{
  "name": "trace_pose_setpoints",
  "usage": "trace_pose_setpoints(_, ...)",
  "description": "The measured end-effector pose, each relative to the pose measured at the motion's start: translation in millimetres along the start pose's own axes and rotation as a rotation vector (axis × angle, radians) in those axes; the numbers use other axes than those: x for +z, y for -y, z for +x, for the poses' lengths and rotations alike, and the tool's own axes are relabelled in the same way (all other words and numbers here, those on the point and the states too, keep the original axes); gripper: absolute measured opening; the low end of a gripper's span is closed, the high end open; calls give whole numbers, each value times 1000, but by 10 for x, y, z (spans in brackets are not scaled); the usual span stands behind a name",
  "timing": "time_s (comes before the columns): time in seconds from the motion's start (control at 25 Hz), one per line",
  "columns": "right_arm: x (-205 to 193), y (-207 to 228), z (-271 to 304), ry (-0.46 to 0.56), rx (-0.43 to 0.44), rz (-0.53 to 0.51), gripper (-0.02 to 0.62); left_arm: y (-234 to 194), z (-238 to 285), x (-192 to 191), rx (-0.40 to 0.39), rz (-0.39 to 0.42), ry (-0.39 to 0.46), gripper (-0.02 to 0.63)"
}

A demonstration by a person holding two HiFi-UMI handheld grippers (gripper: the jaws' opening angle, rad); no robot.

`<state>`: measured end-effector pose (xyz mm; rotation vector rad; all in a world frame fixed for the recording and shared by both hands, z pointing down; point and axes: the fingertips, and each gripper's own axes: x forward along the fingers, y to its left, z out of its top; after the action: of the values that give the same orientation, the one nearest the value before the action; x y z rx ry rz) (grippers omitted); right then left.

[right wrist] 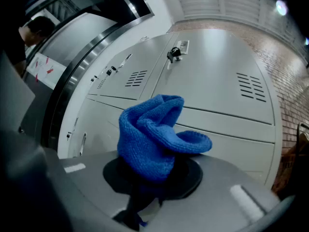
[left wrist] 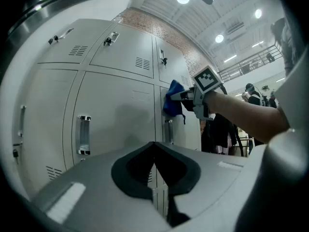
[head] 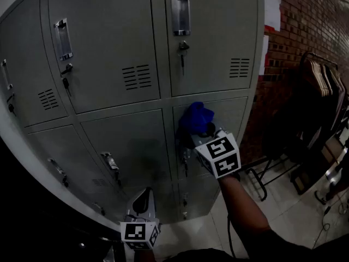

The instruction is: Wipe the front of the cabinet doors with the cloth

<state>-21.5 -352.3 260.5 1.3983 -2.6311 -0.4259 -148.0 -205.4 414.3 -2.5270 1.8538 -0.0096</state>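
A bunched blue knitted cloth [head: 196, 118] is held in my right gripper [head: 200, 131], whose jaws are shut on it. The cloth sits against the upper left corner of a grey middle-row cabinet door [head: 232, 113]. In the right gripper view the cloth [right wrist: 154, 139] rises from the right gripper [right wrist: 153, 175] and hides the fingertips. My left gripper [head: 143, 201] hangs low before the bottom doors, shut with nothing in it. In its own view, the left gripper [left wrist: 154, 164] has its jaws together, with the cloth [left wrist: 174, 100] and right gripper [left wrist: 187, 96] further off.
Grey lockers fill the wall, with metal handles [head: 180, 14] and keys [head: 182, 51] hanging from the locks. A brick wall [head: 305, 26] stands at the right. A rack of hangers and dark clothes [head: 322, 86] stands on the tiled floor [head: 283, 201].
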Motion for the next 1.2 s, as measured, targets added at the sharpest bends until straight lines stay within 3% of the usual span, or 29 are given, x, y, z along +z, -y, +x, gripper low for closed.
trace_pose_setpoints(0.76, -394, 1321, -551, -33, -205, 96, 80, 256, 72, -19, -17, -4, -18, 11)
trace_pose_setpoints(1.2, -525, 1722, -766, -64, -286, 97, 80, 304, 28, -47, -11, 2, -27, 11)
